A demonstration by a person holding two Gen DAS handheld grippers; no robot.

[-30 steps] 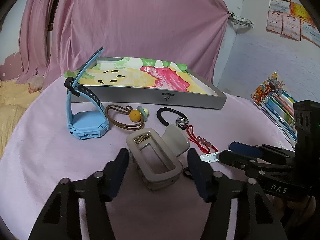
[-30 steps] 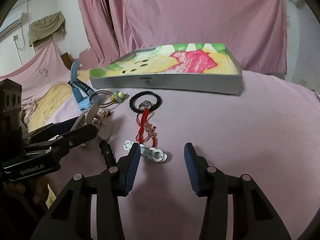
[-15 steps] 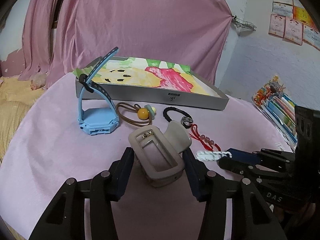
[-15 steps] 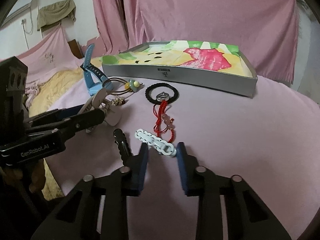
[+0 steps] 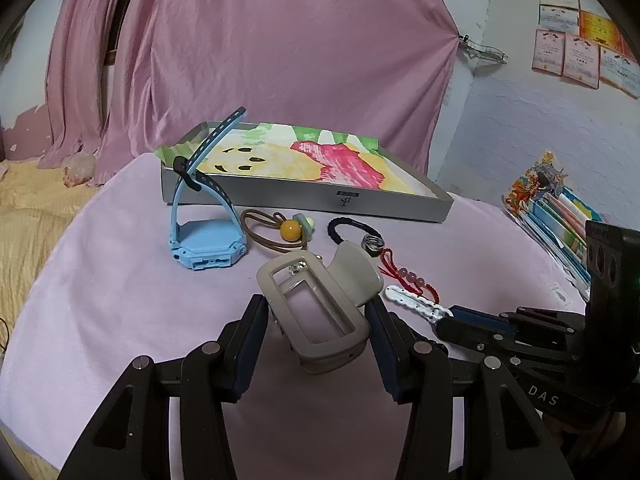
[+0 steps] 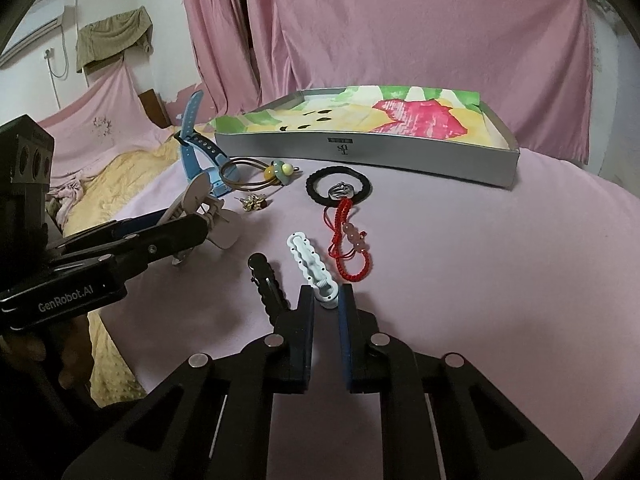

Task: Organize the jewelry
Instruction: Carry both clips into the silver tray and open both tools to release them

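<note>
- 1 shallow grey metal tray [image 6: 400, 158] with colourful paper lining
- 1 light-blue plastic watch [image 5: 208, 246]
- 2 hair ties: brown beaded [image 5: 276, 234], black elastic [image 6: 339, 186]
- 3 hair clips: beige claw [image 5: 320, 304], white wavy [image 6: 310, 264], black wavy [image 6: 268, 284]
- 1 red cord bracelet [image 6: 348, 244]

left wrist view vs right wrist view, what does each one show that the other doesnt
Only the left wrist view shows the stack of colourful booklets and the wall papers.

Only the right wrist view shows the black hair clip, the small gold piece in the open, and the olive cloth on the wall.

Both show the grey tray, blue watch, black hair tie, red bracelet, the beige claw clip in the left gripper, and the white clip pinched at its end by the right gripper.
</note>
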